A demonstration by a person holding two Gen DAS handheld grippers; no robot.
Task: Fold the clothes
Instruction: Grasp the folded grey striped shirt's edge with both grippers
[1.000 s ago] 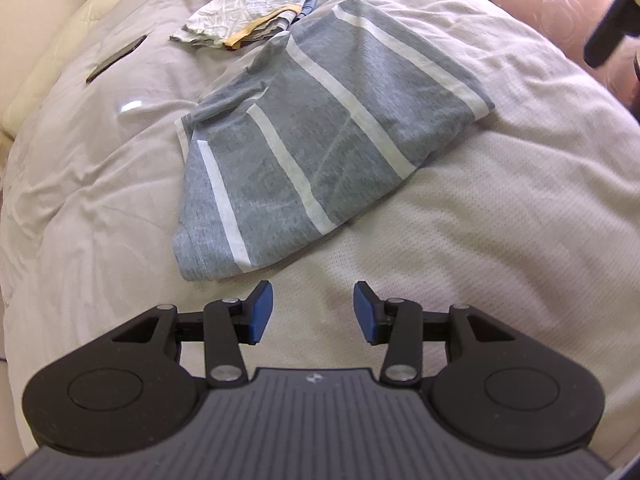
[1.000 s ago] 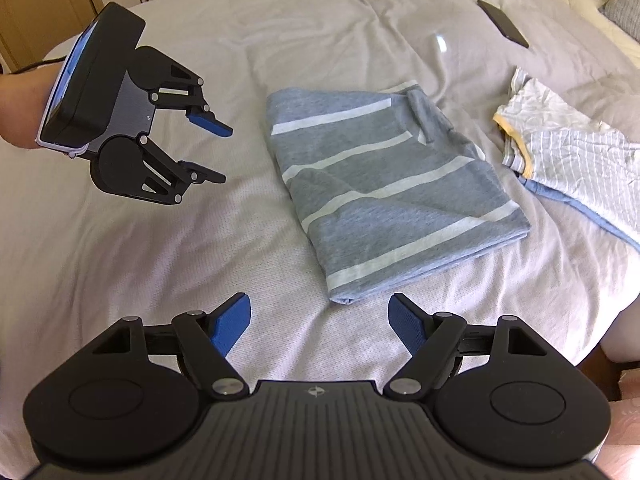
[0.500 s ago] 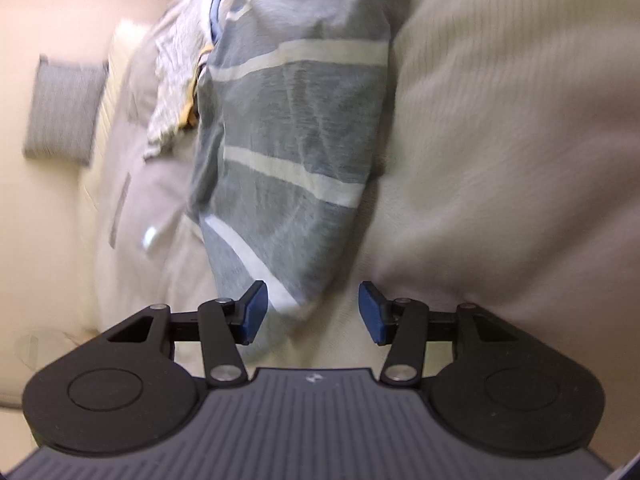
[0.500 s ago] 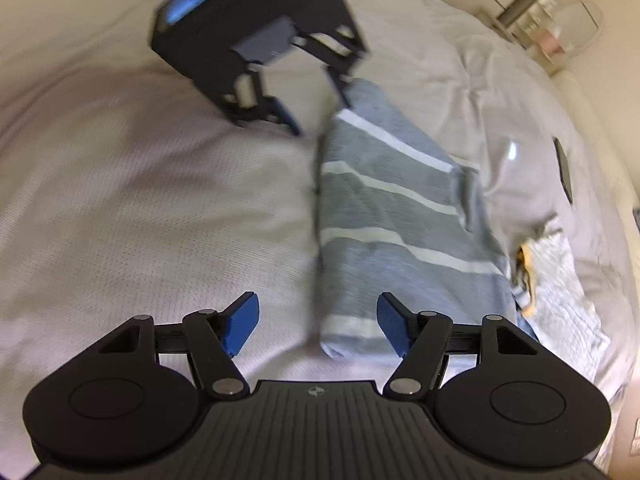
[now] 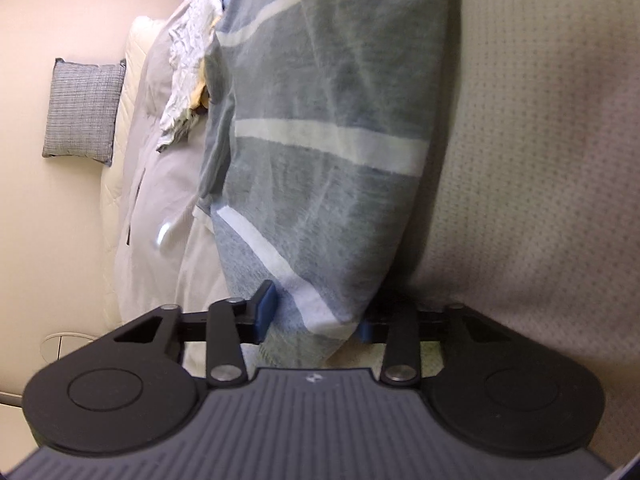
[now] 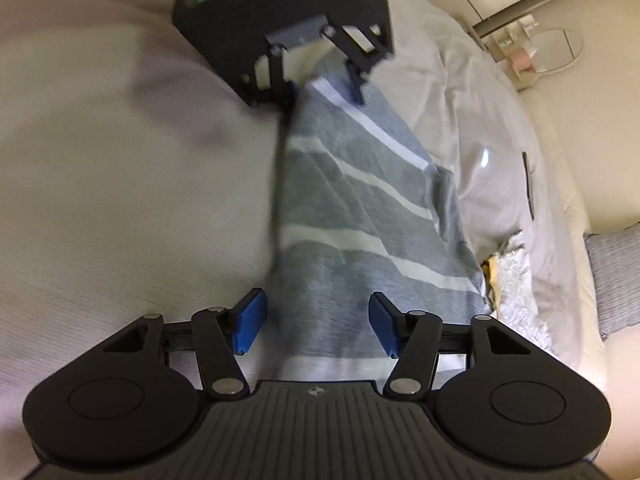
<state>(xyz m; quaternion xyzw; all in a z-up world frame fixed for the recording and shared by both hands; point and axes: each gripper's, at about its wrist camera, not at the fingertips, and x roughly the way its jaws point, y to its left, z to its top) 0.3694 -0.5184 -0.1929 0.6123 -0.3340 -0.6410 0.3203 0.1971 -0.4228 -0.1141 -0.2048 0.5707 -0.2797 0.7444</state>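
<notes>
A folded grey shirt with white stripes lies on the pale bedspread. My left gripper is rolled on its side at one corner of the shirt. Its jaws are closing with the corner between them: one blue pad sits over the cloth and the other is mostly hidden under it. In the right wrist view the left gripper straddles the far corner. My right gripper is at the near corner, its jaws closing with the shirt's edge between the pads, which stand apart from it.
A crumpled white garment with yellow trim lies just beyond the shirt. A dark phone rests further off on the bedspread. A grey pillow leans at the head end. A round glass side table stands past the bed.
Both grippers have sunk to the bed and rolled onto their sides, coming from clear of the shirt to its two corners. The right jaws have narrowed.
</notes>
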